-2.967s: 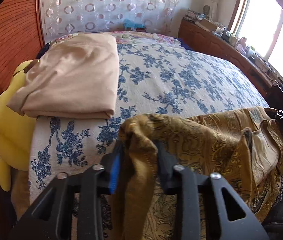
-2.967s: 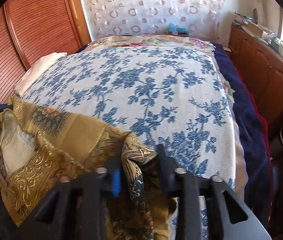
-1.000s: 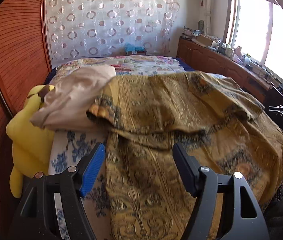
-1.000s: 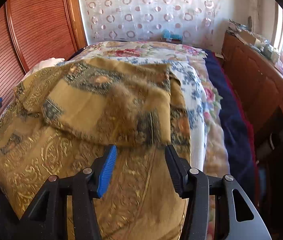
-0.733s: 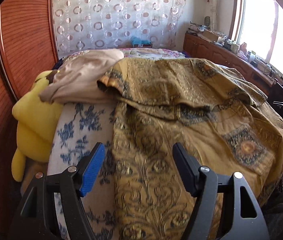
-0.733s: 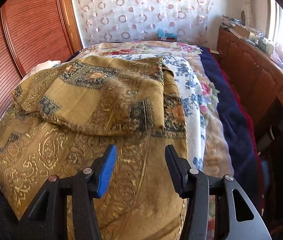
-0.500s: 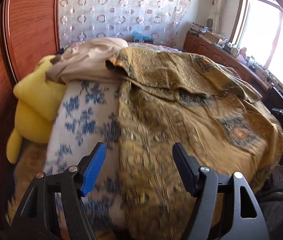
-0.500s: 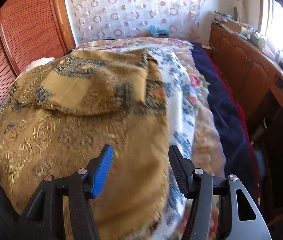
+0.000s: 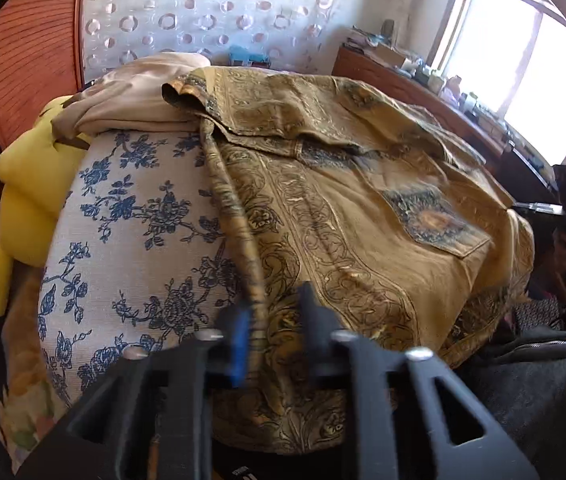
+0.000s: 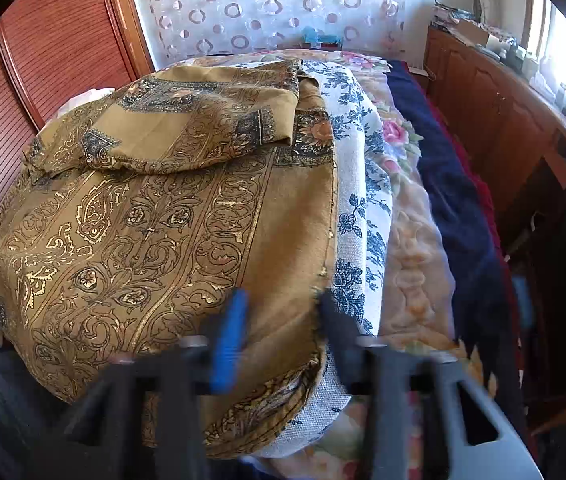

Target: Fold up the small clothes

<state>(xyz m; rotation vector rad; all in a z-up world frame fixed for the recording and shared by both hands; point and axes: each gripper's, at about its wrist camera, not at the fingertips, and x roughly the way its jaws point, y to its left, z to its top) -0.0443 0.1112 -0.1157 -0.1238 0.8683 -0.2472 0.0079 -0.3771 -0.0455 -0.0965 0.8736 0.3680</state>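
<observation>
A gold patterned garment [image 9: 343, 208] lies spread over the bed, its far part folded back toward me; it also shows in the right wrist view [image 10: 155, 208]. My left gripper [image 9: 273, 328] is at the near left hem, its jaws narrowed around a raised fold of the cloth. My right gripper [image 10: 281, 320] is at the near right hem, its jaws partly closed around the garment's edge. Both grippers are blurred by motion.
The bed has a white cover with blue flowers [image 9: 131, 216]. A folded beige cloth [image 9: 135, 96] and a yellow plush toy [image 9: 27, 184] lie at the far left. A wooden cabinet [image 10: 495, 120] runs along the right wall, a navy blanket [image 10: 451, 200] beside it.
Both grippers let go of the garment after laying it out, drew back to the near edge of the bed, and their jaws have now narrowed on the near hem.
</observation>
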